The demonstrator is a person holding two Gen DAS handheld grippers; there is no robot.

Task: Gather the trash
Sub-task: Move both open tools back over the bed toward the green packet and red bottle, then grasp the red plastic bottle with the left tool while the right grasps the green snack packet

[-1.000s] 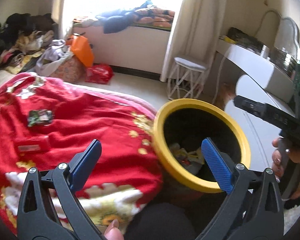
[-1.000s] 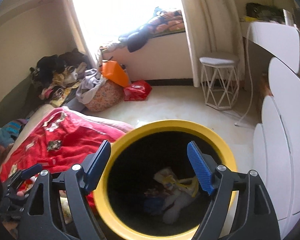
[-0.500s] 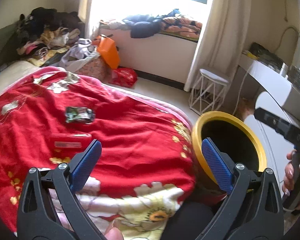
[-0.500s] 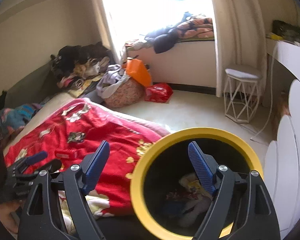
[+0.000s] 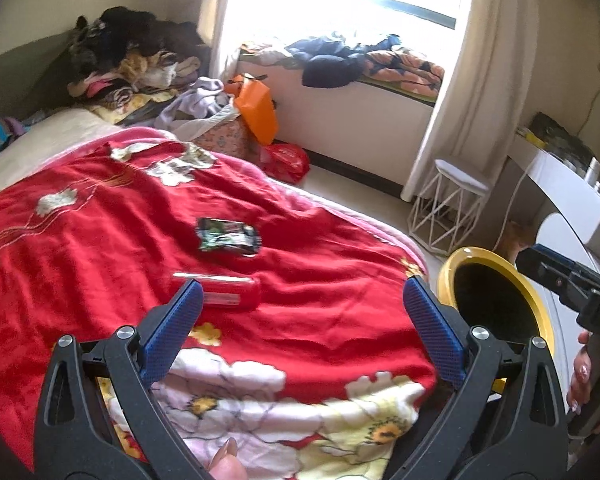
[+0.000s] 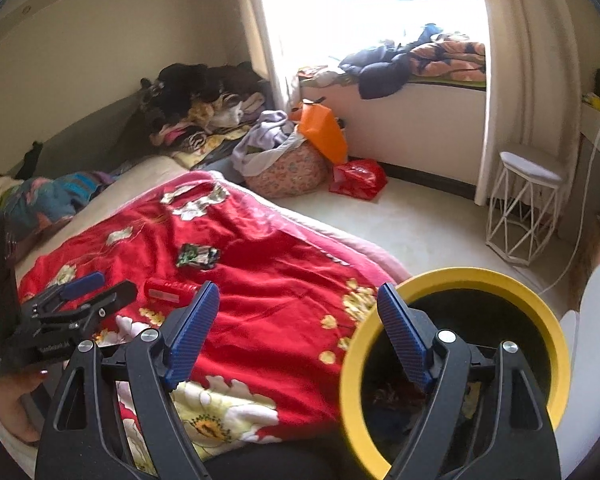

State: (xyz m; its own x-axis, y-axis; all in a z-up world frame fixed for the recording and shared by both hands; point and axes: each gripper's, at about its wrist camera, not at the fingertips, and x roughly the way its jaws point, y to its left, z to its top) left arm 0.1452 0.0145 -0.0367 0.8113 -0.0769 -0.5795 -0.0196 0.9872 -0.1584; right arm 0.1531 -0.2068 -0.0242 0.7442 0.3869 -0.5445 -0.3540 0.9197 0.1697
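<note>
Between picks, I judge. Left gripper and right gripper: jaws apart, empty. Crumpled dark green foil wrapper and flat red packet lie on the red floral blanket. Yellow-rimmed black bin stands beside the bed. Next: lower left onto the packet, close.

We see a plush red blanket, soft matt cloth with printed flowers. On it, centre of frame, a crinkled glossy foil wrapper and a shiny red plastic packet. The bin, lower right, has a smooth glossy yellow rim, likely plastic. We note matt black plastic arms on the left gripper, knurled blue pads, bright metal rivets. The white stool has a painted wire frame. The red bag on the floor is shiny plastic.
</note>
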